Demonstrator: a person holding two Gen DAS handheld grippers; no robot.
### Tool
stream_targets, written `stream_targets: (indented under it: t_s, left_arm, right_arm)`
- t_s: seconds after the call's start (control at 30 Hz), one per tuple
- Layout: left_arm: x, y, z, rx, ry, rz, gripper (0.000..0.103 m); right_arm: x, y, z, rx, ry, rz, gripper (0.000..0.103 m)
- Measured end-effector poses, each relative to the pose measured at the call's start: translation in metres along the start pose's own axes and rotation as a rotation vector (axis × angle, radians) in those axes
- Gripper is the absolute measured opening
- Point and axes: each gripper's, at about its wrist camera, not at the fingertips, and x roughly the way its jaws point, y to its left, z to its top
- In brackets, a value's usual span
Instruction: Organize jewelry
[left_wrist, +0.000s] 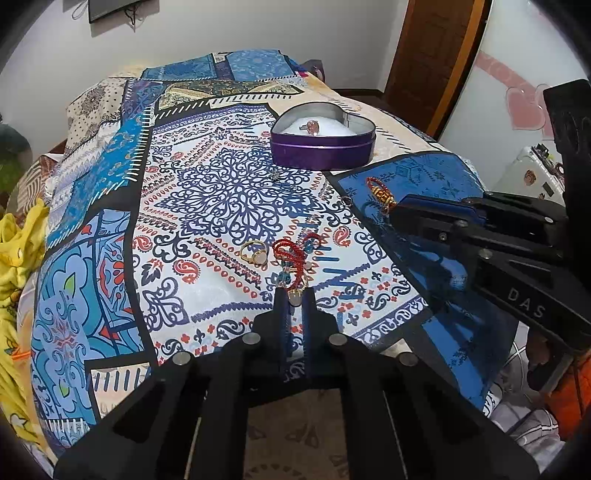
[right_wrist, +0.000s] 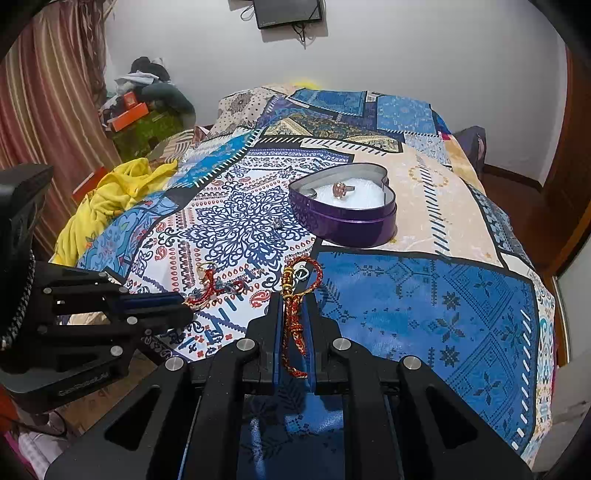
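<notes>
Upper right of the left wrist frame: purple heart-shaped tin (left_wrist: 321, 149) holds one ring. Left gripper (left_wrist: 294, 295) pinches a pale-stone ring (left_wrist: 294, 297); right gripper (right_wrist: 293, 299) pinches red-gold cord bracelet (right_wrist: 291, 295). Gold ring (left_wrist: 253, 251) remains on bed.

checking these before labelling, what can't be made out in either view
- Left gripper: the left wrist view shows a pale stone between its pads, but the red bracelet tangles over it, so what it belongs to is unclear.
- Small dark item on the bedspread: too small to identify in either view.
- Purple heart tin: its near wall hides part of the white lining; only one ring shows.
- Red cord in the right gripper: its far loop overlaps a small ring.
</notes>
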Motion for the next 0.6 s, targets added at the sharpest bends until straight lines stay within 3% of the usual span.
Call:
stream_targets:
  t_s: [0.27, 0.6]
  left_arm:
    - [-0.016, 0.01, 0.006, -0.035, -0.047, 0.013, 0.005]
    - [-0.056, 0.022, 0.025, -0.054, -0.166, 0.032, 0.005]
  right_arm:
    - [-0.011, 0.001, 0.007, -0.001, -0.037, -0.003, 0.009]
    - [-0.019, 0.002, 0.018, -0.015, -0.076, -0.018, 0.009]
